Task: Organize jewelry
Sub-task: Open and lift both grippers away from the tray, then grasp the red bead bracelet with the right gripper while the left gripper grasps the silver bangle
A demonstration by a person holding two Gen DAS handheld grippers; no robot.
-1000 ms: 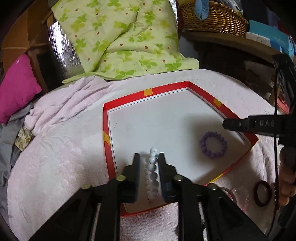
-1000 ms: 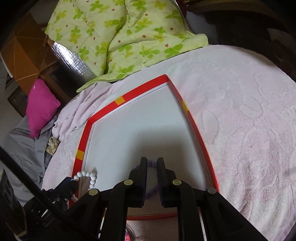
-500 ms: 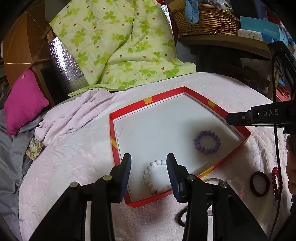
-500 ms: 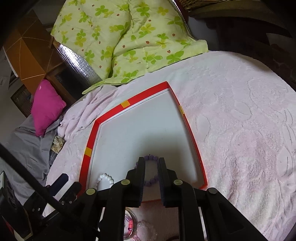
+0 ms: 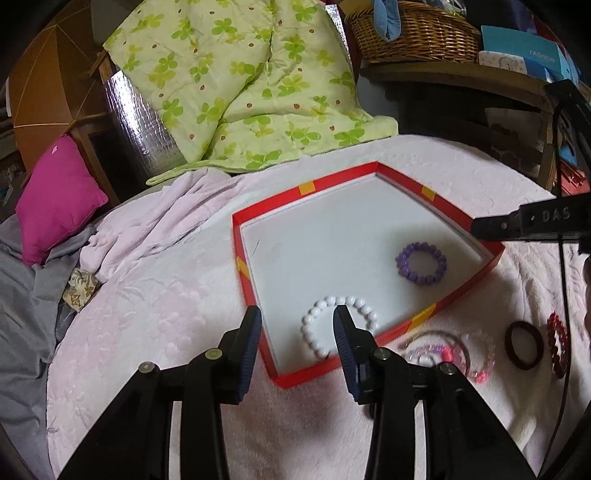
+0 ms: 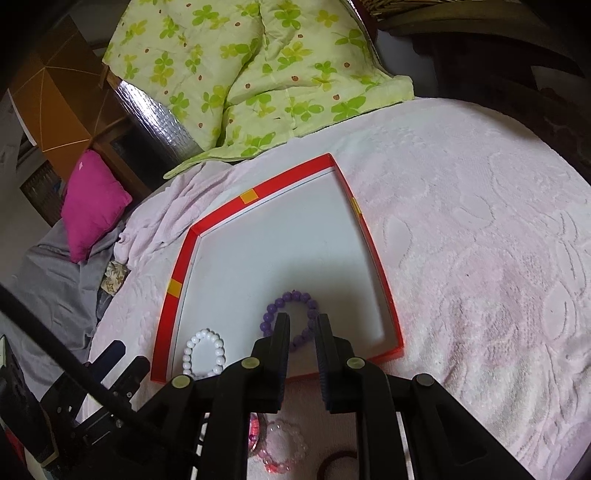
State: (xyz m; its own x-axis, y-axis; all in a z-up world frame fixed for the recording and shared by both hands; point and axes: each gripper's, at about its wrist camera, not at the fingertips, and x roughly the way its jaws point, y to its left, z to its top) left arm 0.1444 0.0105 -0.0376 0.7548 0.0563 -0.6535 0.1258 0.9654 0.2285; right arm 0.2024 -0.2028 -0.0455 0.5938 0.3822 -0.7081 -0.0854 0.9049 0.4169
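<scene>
A red-rimmed white tray [image 5: 306, 188] lies on a pink blanket. A white bead bracelet [image 5: 314, 317] lies in its near corner, and a purple bead bracelet [image 5: 421, 263] lies further right. My left gripper [image 5: 297, 323] is open above the near rim, with the white bracelet between and just beyond its fingertips. My right gripper [image 6: 303, 326] is narrowly open and empty, held above the purple bracelet [image 6: 291, 299]. The white bracelet [image 6: 205, 350] and the tray [image 6: 258, 192] also show in the right wrist view.
Outside the tray's near right side lie a clear pink bracelet [image 5: 476, 354], a dark brown ring bracelet [image 5: 524, 345] and a red bead bracelet [image 5: 557, 341]. A green quilt [image 5: 240, 85], magenta pillow [image 5: 55, 199] and wicker basket [image 5: 413, 33] stand behind.
My left gripper has opened and let go of the white bracelet, which now lies in the tray, then pulled back and up. My right gripper has also pulled back from the tray.
</scene>
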